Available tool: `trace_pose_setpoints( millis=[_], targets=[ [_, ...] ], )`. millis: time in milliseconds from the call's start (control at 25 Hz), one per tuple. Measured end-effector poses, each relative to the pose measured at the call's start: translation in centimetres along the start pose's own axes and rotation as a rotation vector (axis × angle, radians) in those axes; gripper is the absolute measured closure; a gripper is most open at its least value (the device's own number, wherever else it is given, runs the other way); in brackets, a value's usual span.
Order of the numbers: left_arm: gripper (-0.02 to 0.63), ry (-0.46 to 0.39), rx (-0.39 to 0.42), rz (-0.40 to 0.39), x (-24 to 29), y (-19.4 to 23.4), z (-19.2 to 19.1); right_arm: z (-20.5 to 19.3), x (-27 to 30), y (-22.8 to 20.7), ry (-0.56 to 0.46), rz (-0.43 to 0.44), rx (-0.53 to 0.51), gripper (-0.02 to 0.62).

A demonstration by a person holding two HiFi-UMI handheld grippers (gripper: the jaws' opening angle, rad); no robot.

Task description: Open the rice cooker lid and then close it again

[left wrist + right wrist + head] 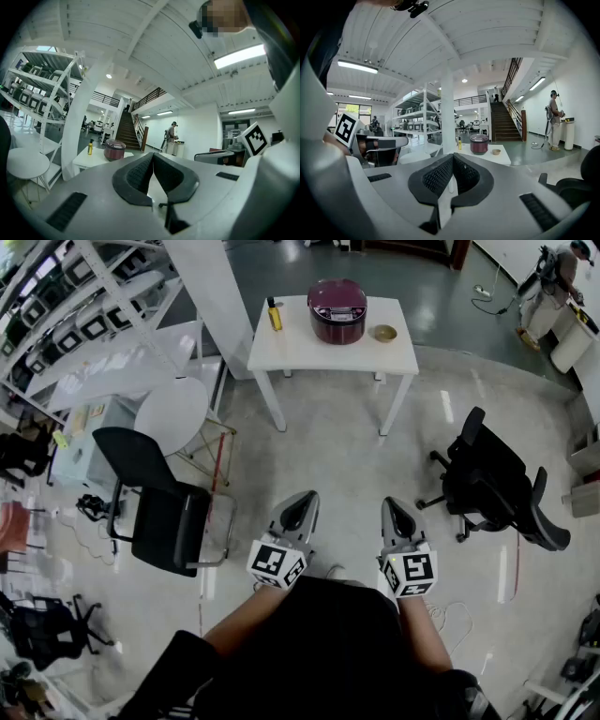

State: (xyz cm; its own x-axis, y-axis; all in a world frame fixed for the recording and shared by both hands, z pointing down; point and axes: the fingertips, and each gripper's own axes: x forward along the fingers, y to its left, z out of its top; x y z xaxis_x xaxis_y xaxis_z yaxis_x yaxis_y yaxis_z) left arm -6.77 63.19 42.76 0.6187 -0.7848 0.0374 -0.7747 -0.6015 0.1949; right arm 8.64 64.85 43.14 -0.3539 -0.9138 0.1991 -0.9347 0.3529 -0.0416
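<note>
A dark red rice cooker (337, 310) with its lid down stands on a white table (291, 351) far ahead of me. The same rice cooker (114, 150) shows small in the left gripper view, and the rice cooker (479, 144) shows again in the right gripper view. My left gripper (307, 501) and right gripper (393, 506) are held close to my body, side by side, well short of the table. Both are shut with nothing between their jaws.
On the table a yellow bottle (274, 314) stands left of the cooker and a small bowl (384, 333) right of it. A black chair (155, 502) and round white table (174, 413) stand at left, an office chair (497, 484) at right. A person (553, 277) stands at the far right.
</note>
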Motion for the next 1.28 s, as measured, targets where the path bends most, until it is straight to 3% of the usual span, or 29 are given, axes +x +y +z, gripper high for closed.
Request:
trace_pose_setpoints(
  millis=[400,680,1040,1080,1160,1280],
  targets=[
    [0.601,-0.017,0.002,0.031,-0.8,-0.1,0.3,1.1,-1.1,-1.8,-0.040,-0.039,0.015,0.597],
    [0.601,-0.035,-0.001,0.054,-1.6,0.4,0.3,0.8,-1.9,-1.6,-0.037,-0.015,0.034,0.595],
    [0.600,0.001,-0.053,0.015,-2.7,0.2,-1.6,-0.3,-1.5,-0.5,-0.007,0.044,0.050,0.587],
    [0.592,0.005,-0.064,0.012,-2.8,0.2,-2.0,-0.5,-1.3,-0.3,0.000,0.060,0.052,0.553],
    [0.465,0.010,-0.089,0.007,-2.8,0.4,-2.4,-0.9,-1.0,0.2,0.017,0.102,0.068,0.470],
    [0.397,0.017,-0.118,0.014,-3.1,1.2,-2.8,-1.3,-0.9,0.5,0.025,0.115,0.066,0.403]
  ],
)
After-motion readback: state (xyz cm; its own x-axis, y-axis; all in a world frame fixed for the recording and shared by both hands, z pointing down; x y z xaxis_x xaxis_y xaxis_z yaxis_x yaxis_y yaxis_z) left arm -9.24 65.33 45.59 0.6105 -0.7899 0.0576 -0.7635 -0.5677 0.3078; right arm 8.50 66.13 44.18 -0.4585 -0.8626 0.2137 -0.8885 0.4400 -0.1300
